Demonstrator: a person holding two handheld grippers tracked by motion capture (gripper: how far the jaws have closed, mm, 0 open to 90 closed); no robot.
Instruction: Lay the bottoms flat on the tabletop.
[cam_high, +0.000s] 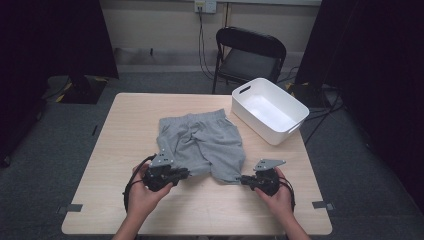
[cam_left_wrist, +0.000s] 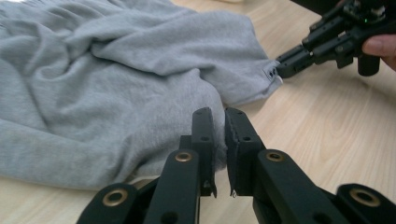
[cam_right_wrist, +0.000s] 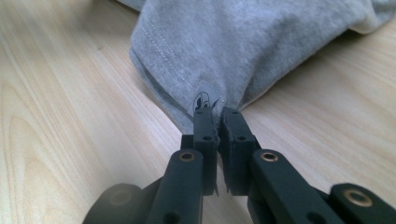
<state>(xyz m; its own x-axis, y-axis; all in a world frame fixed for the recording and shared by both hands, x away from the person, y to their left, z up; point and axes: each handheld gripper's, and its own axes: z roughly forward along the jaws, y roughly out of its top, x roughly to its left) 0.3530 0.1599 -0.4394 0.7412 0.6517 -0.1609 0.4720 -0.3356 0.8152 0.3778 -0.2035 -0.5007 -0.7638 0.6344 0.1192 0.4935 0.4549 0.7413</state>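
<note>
The high view looks forward and down from above the person's side, far enough back to take in the whole table (cam_high: 200, 205) and the floor around it. The left gripper view sits low and close behind the left gripper (cam_left_wrist: 219, 122), looking across the grey shorts (cam_left_wrist: 116, 84) toward the right gripper (cam_left_wrist: 292, 63); the right gripper view sits just as low and close behind its own jaws, facing the hem of the shorts. All three share the shorts near the table's front edge.
</note>
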